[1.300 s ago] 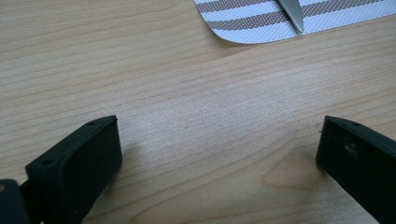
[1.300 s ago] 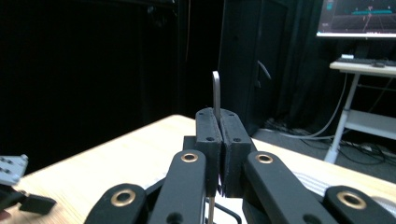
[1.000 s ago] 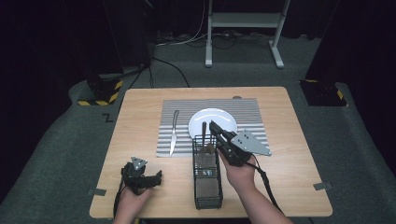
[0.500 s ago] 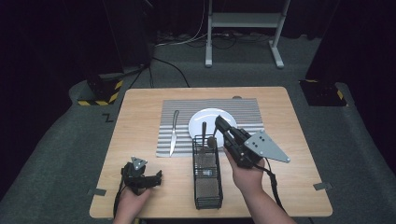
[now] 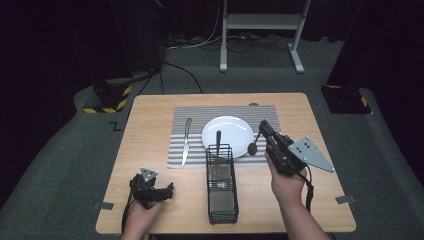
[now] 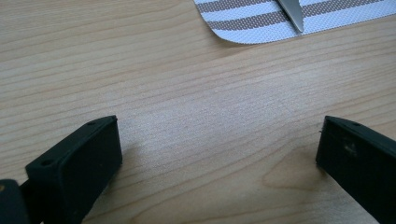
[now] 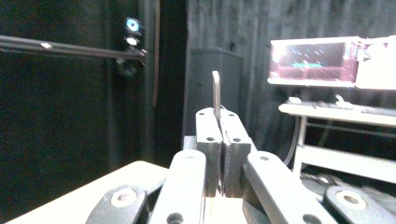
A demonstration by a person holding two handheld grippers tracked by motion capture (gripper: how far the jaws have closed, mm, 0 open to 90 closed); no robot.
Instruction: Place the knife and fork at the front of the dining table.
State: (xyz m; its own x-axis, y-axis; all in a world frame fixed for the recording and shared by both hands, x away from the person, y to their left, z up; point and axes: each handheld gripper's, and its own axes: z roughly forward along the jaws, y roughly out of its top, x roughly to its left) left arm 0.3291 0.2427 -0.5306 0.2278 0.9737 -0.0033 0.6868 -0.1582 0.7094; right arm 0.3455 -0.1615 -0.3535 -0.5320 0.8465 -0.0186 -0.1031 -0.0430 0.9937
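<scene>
Table setting in progress, read from left to right with the white plate [image 5: 228, 135] as the landmark.

Far left and toward me from the plate, my left gripper [image 5: 151, 191] rests low over the bare wooden table [image 5: 150, 110]. In the left gripper view its jaws stand wide apart with nothing between them, and the rounded corner of the striped placemat [image 6: 261, 25] lies ahead.

Just left of the plate, a knife [image 5: 186, 141] lies on the placemat [image 5: 195, 116], lengthwise and parallel to the plate's edge. I judge this piece already placed.

Directly in front of the plate, on my side, stands the black wire caddy [image 5: 221, 186], its far end touching or overlapping the plate's near rim. One dark-handled utensil [image 5: 218, 141] stands upright in that far end; which kind it is I cannot tell. I judge it the piece left to set out.

Just right of the plate, my right gripper [image 5: 263, 128] pinches a spoon [image 5: 254, 143] by the handle. The bowl hangs down and toward me, over the placemat's right part, close beside the plate's right rim. In the right gripper view the jaws are pressed together on the thin handle [image 7: 216, 95], which rises edge-on above them.

Progress, as I judge it: one piece laid, the spoon lifted but not yet set down to the right of the plate, and one more utensil waiting in the caddy.
</scene>
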